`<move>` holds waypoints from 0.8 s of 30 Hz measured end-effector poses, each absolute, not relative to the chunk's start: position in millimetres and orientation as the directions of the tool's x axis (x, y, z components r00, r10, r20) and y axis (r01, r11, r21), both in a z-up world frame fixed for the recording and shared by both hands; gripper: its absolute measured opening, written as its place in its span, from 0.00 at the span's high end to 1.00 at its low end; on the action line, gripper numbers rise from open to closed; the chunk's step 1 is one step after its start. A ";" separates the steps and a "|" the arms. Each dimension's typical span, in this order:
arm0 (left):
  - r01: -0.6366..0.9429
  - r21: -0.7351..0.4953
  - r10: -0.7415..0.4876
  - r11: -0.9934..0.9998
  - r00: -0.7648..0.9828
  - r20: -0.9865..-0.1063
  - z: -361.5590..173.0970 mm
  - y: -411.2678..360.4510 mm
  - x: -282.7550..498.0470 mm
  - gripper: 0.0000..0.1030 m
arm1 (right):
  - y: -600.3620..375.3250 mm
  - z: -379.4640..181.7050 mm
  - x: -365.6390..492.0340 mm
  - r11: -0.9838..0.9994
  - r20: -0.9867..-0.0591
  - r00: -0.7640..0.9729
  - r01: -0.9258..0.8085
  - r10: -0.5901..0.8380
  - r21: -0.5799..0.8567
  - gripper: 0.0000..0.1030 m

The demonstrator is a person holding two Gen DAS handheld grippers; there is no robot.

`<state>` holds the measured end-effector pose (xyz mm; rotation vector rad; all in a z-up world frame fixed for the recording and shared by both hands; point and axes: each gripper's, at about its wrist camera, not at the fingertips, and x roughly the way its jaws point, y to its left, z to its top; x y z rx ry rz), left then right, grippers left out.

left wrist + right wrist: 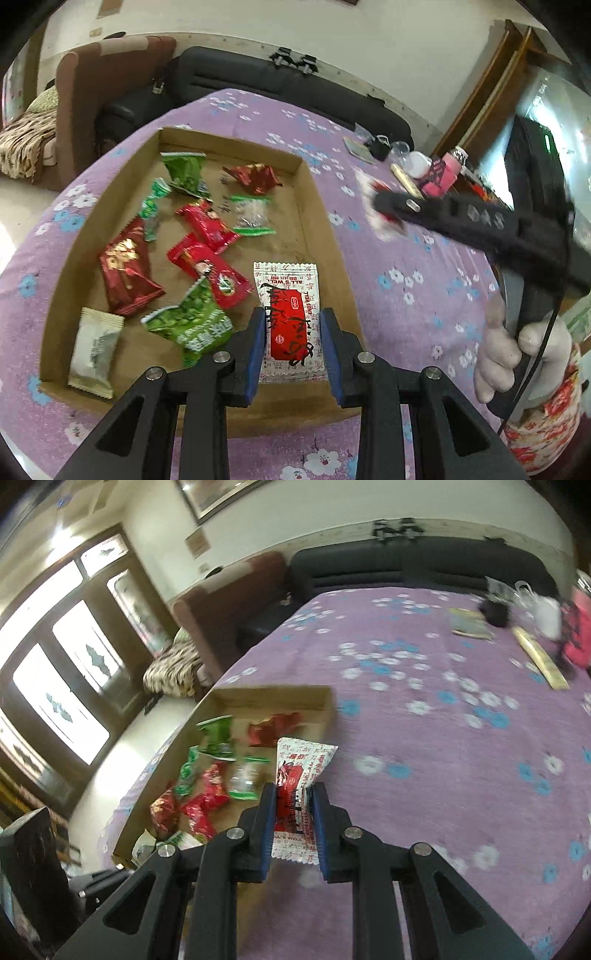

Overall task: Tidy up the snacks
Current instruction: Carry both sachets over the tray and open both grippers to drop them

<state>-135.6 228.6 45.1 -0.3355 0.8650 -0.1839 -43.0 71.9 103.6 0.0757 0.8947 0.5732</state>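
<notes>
A shallow cardboard tray (325, 218) sits on a table covered with a purple flowered cloth (406, 258), and it already holds a scatter of snacks: a crumpled green packet (184, 171) toward the far side, a dark red foil pouch (255, 177) near the far right corner, a small clear bag with green ends (251, 216) in the middle, two red sachets (207, 225) overlapping one another, a bigger red and gold pouch (127, 267) on the left, a green pea packet (192, 326) toward the near side and a pale beige wrapper (96, 350) in the near left corner. Across the table, well apart from the tray, lies a cluster of odds and ends including a pink container (443, 177) and a white lidded jar (417, 164). A dark sofa (280, 85) stands behind the table, with a brown armchair (103, 74) beside it. The left gripper (291, 343) hangs over the tray's near right corner, its blue-padded fingers (256, 347) spread apart on either side of a white and red sachet (290, 317) that lies flat on the tray floor; whether the pads touch its edges I cannot tell. The right gripper (293, 823), held in a white-gloved hand (517, 354), is out over the cloth to the right of the tray with its fingers (267, 823) pinched together on another white and red sachet (299, 775), which stands up between them, its top edge free and slightly bent.
</notes>
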 end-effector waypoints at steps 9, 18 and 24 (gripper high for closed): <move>0.015 -0.405 -0.325 0.914 0.624 -0.711 31.9 240.6 -132.2 0.70 | 137.3 81.5 -25.3 0.854 -0.789 0.448 -0.489 0.420 0.177 0.82; -0.016 -0.472 -0.348 0.881 0.653 -0.672 34.3 261.6 -138.0 0.42 | 160.0 57.3 -2.8 0.878 -0.818 0.455 -0.464 0.351 0.119 0.79; -0.023 -0.497 -0.351 0.867 0.678 -0.645 40.4 268.7 -143.2 0.37 | 154.9 68.2 -7.6 0.877 -0.790 0.483 -0.460 0.377 0.136 0.67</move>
